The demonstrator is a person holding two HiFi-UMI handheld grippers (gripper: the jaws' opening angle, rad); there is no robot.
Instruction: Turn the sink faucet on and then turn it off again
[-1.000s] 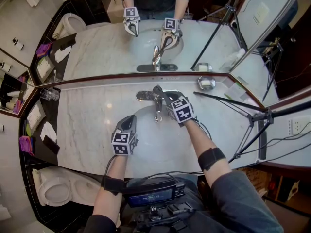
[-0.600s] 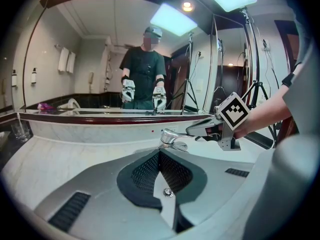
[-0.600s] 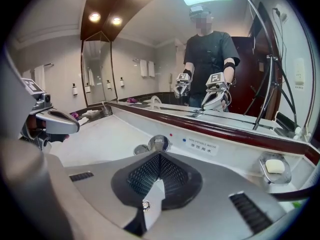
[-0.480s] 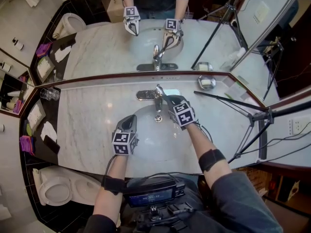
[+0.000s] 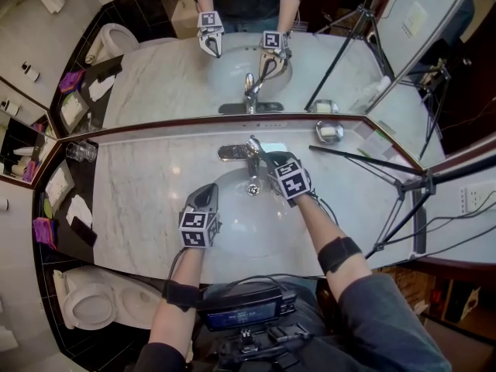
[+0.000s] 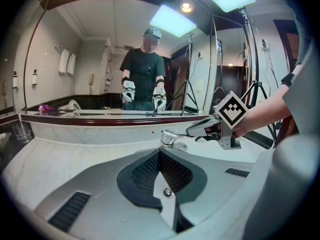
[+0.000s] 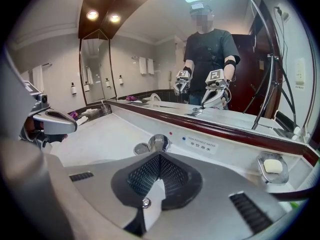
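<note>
Left gripper (image 5: 206, 192): jaws clenched, empty, positioned over the left rim of the sink basin (image 5: 236, 237). Right gripper (image 5: 262, 153): jaws clenched, tips at the lever of the faucet (image 5: 251, 170). The faucet stands at the basin's rear centre, below the mirror (image 5: 170, 76).

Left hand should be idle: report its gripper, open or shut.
Shut: the left gripper has its jaws meeting at the tips, nothing between them.

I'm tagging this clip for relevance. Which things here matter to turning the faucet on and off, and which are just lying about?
Job: faucet, sink, right hand-held gripper.
Lying about: soap dish, glass, tripod.
</note>
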